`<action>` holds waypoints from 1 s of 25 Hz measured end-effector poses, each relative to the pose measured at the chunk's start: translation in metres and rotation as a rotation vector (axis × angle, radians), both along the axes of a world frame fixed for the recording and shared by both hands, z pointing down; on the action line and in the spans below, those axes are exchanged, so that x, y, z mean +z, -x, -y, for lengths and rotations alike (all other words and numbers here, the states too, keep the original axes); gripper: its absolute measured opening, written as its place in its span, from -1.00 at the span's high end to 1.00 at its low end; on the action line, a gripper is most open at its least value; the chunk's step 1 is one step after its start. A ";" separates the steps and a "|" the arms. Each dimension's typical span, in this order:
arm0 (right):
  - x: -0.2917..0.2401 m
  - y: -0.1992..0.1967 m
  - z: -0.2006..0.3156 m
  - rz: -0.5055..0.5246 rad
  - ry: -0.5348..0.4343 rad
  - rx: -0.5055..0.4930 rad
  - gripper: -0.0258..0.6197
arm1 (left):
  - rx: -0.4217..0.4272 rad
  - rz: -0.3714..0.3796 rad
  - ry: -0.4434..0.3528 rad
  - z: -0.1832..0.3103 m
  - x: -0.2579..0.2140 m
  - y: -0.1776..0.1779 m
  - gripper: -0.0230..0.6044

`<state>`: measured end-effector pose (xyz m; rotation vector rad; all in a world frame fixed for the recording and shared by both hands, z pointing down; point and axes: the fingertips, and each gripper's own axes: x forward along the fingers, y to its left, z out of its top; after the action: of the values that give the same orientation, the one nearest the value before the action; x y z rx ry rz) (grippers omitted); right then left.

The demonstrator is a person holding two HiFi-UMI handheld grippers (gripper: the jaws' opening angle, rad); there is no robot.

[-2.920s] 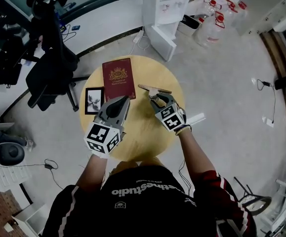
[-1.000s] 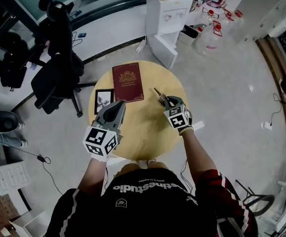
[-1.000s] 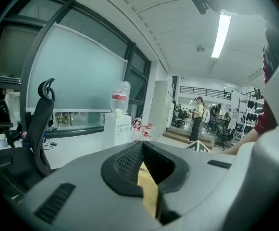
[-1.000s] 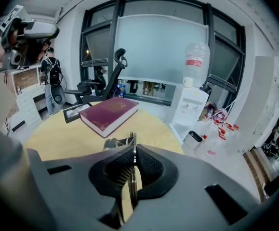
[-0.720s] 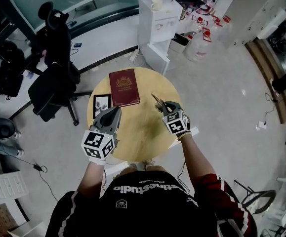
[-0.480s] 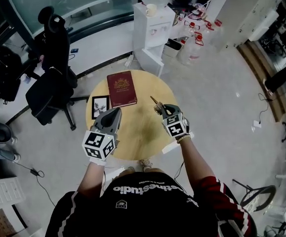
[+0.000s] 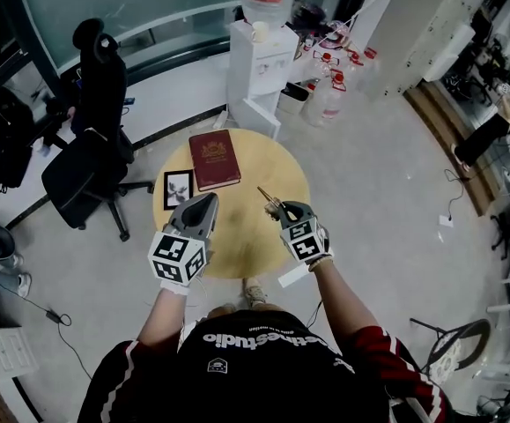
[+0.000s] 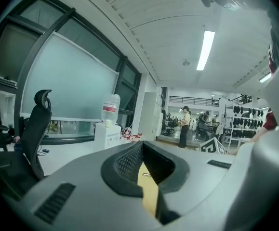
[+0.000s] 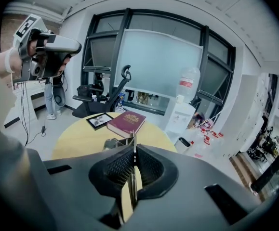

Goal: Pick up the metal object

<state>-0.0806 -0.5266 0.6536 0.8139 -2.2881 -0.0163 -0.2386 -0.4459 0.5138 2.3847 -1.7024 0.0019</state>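
Note:
The metal object [image 7: 268,197] is a thin flat piece. My right gripper [image 7: 278,206] is shut on it and holds it in the air above the right part of the round yellow table [image 7: 237,241]. In the right gripper view its blade [image 9: 134,146] stands on edge between the pads and sticks out past the tips. My left gripper [image 7: 207,201] hovers over the table's left side, jaws together, nothing in them. The left gripper view shows only a sliver of table between its pads [image 8: 128,161].
A dark red book [image 7: 213,159] and a black picture frame [image 7: 178,189] lie on the far left of the table. A black office chair [image 7: 92,148] stands to the left. A water dispenser [image 7: 259,60] and water bottles [image 7: 325,104] stand beyond the table.
The table has shrunk in the head view as the camera and both grippers rose. My right gripper has lifted the metal object off the tabletop, still shut on it.

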 end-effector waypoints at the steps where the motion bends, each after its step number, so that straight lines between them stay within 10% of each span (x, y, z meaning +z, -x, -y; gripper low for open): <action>1: -0.001 0.000 -0.009 0.002 -0.001 0.001 0.82 | 0.004 -0.004 0.000 -0.006 0.001 -0.001 0.87; 25: -0.103 -0.017 -0.106 0.247 -0.096 0.116 0.82 | 0.058 0.018 -0.078 -0.080 -0.042 -0.004 0.87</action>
<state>-0.0631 -0.4210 0.5507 1.0482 -2.4818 0.0288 -0.2347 -0.3655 0.4718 2.4971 -1.6698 -0.0343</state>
